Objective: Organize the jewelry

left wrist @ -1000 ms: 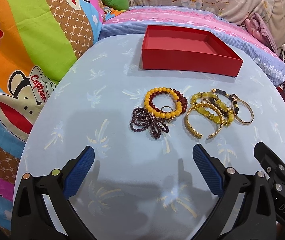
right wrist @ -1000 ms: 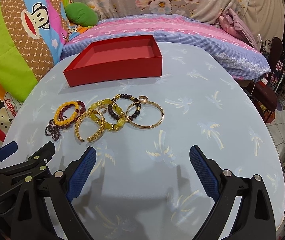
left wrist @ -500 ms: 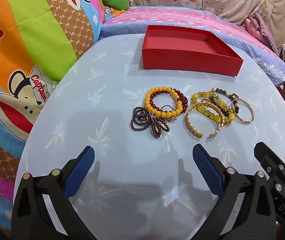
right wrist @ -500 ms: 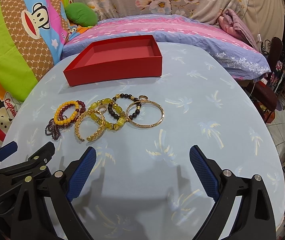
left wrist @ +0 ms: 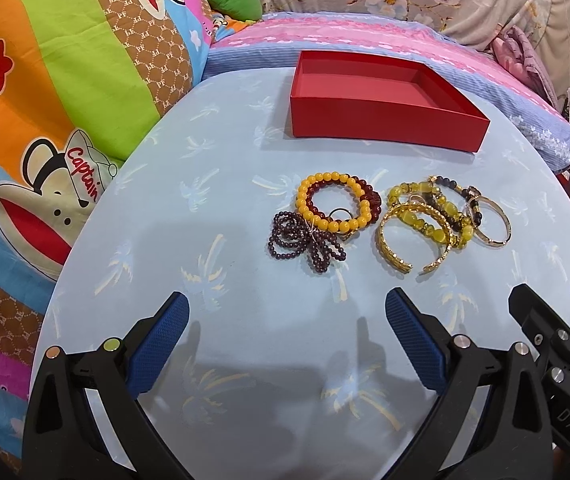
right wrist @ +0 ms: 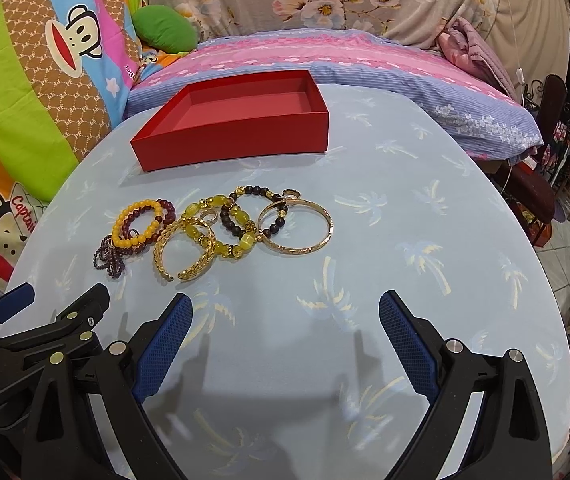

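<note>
Both grippers hover low over the near edge of the table [left wrist: 205, 152], side by side, and neither holds anything. On the left gripper [left wrist: 287, 314] the jaws stand wide apart, and on the right gripper [right wrist: 285, 312] as well; I judge this is because the first pick is not yet made. All the jewelry lies in 1 loose cluster near the middle of the table: a yellow bead bracelet [left wrist: 335, 204] over a dark red one, a dark beaded strand [left wrist: 305, 242] beside it, a gold cuff [left wrist: 413, 240], and a thin gold bangle [right wrist: 296, 227] at the right end. The pieces overlap, so they probably must be lifted one by one. Behind them, toward the far edge, the red box [left wrist: 381, 118] stands empty, with its open side up, probably ready to receive them.
</note>
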A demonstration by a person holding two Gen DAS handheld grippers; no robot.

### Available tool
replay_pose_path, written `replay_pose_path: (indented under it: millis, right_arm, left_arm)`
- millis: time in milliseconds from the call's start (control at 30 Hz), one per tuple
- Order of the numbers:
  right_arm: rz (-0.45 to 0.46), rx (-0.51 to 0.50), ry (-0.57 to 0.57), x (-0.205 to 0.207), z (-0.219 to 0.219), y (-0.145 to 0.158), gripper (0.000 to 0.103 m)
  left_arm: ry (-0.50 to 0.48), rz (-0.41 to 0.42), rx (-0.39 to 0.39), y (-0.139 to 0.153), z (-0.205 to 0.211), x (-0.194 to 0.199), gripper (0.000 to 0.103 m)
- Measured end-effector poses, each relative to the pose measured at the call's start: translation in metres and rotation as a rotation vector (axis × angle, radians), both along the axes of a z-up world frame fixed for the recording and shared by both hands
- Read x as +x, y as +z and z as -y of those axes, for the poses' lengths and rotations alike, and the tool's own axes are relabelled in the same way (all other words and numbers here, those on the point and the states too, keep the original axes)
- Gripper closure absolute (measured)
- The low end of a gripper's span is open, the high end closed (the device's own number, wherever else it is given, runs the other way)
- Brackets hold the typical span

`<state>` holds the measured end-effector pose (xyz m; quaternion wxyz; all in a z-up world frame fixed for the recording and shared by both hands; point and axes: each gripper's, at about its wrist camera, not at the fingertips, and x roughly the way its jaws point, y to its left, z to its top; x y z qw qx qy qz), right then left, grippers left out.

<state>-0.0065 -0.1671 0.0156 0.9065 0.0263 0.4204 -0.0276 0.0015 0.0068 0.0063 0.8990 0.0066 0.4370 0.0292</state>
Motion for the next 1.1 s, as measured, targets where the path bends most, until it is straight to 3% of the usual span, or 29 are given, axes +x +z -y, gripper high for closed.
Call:
replay_pose_path:
  millis: [1100]
  right_arm:
    - [-0.002,0.008,-0.003,0.0005,0.0027,-0.0007,0.012]
  left_arm:
    - [-0.006,-0.003,-0.005,-0.0026,0.0020,0.0003,0.009]
